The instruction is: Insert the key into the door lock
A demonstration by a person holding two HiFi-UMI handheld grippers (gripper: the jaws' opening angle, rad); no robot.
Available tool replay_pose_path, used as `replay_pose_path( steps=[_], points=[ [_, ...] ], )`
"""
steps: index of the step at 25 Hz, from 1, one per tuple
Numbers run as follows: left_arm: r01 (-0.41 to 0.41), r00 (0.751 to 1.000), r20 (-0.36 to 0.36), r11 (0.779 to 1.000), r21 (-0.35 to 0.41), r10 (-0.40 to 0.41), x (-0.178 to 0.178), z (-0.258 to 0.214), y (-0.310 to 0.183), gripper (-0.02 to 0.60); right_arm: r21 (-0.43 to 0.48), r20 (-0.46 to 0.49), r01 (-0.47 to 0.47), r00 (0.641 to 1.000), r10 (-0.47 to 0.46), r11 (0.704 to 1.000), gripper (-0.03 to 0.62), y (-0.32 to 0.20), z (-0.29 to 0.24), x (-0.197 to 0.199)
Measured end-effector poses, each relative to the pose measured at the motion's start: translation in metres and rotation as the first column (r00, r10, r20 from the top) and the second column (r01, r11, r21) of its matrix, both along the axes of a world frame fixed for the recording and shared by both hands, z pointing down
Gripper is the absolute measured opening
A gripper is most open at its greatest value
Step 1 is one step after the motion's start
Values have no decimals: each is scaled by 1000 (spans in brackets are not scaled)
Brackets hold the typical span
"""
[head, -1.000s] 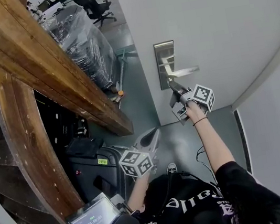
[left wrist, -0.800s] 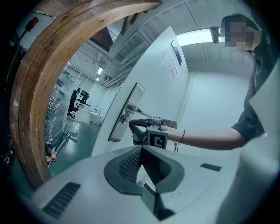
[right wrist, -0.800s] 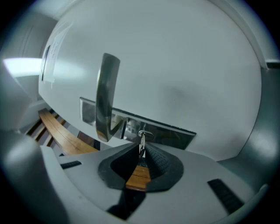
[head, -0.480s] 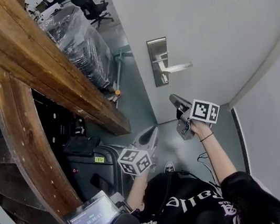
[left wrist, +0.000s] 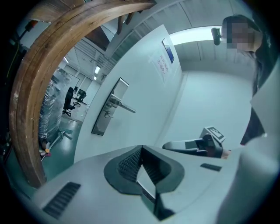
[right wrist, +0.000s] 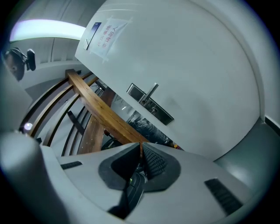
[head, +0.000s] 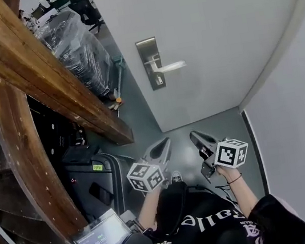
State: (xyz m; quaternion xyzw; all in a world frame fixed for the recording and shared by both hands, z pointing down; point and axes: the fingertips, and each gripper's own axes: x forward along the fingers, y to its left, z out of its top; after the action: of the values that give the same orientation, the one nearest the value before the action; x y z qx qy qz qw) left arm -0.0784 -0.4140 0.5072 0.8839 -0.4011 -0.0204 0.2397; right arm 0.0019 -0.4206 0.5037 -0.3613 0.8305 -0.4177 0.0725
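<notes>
Steel lock plate (head: 150,62), left gripper (head: 165,143), right gripper (head: 193,136) both closed, key indiscernible

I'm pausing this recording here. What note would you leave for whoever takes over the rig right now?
Left gripper: shut, empty, held low near the person's body, apart from the door.
Right gripper: shut, no key between its jaws, also low.
Door lock plate sits on the door, with the lever handle across it.
Done: unclear; the keyhole below the lever is too small to show a key.
Left: check the keyhole up close.
</notes>
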Motion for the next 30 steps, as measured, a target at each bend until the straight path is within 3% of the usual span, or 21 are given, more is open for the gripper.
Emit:
replay_pose_path(
  steps=[13,20,30],
  points=[
    [109,993,-32,993,-51,-111,67,19,172,5,-24,-27,127,991,-127,992,23,165,13,58],
    [188,982,-10,979,-75,-189,65,25,256,5,-44,4,194,981,-194,980,23,240,16,57],
    [241,970,7,969,-55,-241,42,20,321,5,-58,39,263,964,-261,963,21,305,19,27]
  ],
)
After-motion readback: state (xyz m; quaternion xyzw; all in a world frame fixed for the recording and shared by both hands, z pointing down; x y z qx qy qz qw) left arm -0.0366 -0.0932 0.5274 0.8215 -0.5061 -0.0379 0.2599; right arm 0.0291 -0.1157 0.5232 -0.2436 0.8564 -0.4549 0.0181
